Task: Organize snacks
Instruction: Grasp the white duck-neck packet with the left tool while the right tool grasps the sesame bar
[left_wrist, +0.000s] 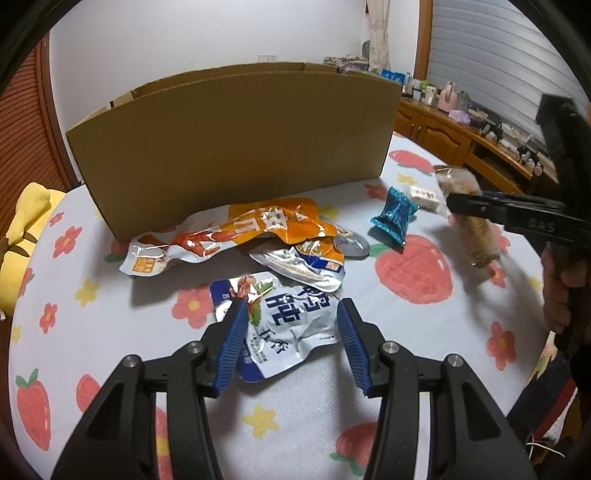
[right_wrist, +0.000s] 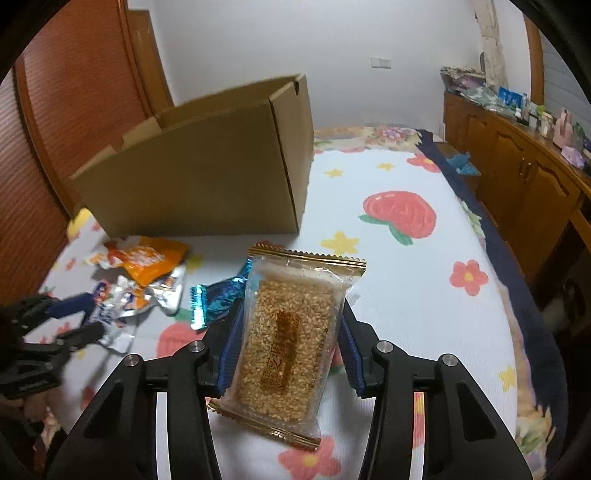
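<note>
My left gripper (left_wrist: 291, 314) is open, its blue pads on either side of a white and blue snack pouch (left_wrist: 288, 325) lying on the bed sheet. Beyond it lie an orange pouch (left_wrist: 236, 229), a silver pouch (left_wrist: 306, 266) and a blue foil candy (left_wrist: 395, 218). My right gripper (right_wrist: 291, 310) is shut on a clear-wrapped sesame bar (right_wrist: 288, 343) and holds it above the sheet; it also shows in the left wrist view (left_wrist: 476, 221), blurred. An open cardboard box (left_wrist: 236, 147) stands behind the snacks, and shows in the right wrist view (right_wrist: 207, 181).
A small white wrapped sweet (left_wrist: 424, 195) lies near the blue candy. A yellow plush toy (left_wrist: 22, 236) sits at the bed's left edge. A wooden cabinet (right_wrist: 517, 173) with clutter runs along the right. A strawberry-print sheet (right_wrist: 399, 280) covers the bed.
</note>
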